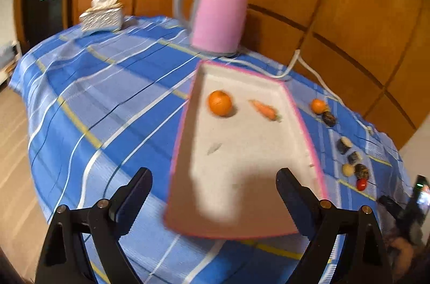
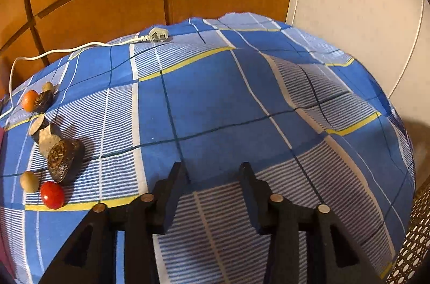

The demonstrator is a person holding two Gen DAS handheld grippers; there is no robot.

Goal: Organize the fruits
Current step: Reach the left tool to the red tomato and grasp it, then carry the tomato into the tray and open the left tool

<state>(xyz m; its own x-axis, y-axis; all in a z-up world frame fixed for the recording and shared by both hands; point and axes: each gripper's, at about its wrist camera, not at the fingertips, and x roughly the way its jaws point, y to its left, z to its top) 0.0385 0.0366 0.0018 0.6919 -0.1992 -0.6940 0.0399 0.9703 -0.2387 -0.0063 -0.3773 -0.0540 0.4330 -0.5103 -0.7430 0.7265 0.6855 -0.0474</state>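
Observation:
A white tray with a pink rim point(image 1: 242, 149) lies on the blue checked tablecloth, holding an orange point(image 1: 220, 103) and a small carrot point(image 1: 263, 109). My left gripper point(image 1: 215, 171) hovers over the tray's near end, open wide, with nothing gripped. To the right of the tray, a row of fruit lies on the cloth: a small orange point(image 1: 318, 105), dark lumpy pieces point(image 1: 329, 118) and a red tomato point(image 1: 361, 184). In the right wrist view the tomato point(image 2: 52, 194), a beige ball point(image 2: 29, 181) and a dark brown lump point(image 2: 63, 159) lie at lower left. My right gripper point(image 2: 211, 165) stands partly open over bare cloth, to their right.
A pink kettle point(image 1: 219, 12) stands behind the tray, its white cord and plug point(image 2: 158, 36) trailing along the table's back edge. A tissue box point(image 1: 103, 15) sits at the far left corner. Wooden panels back the table. A woven seat point(image 2: 414, 243) shows at right.

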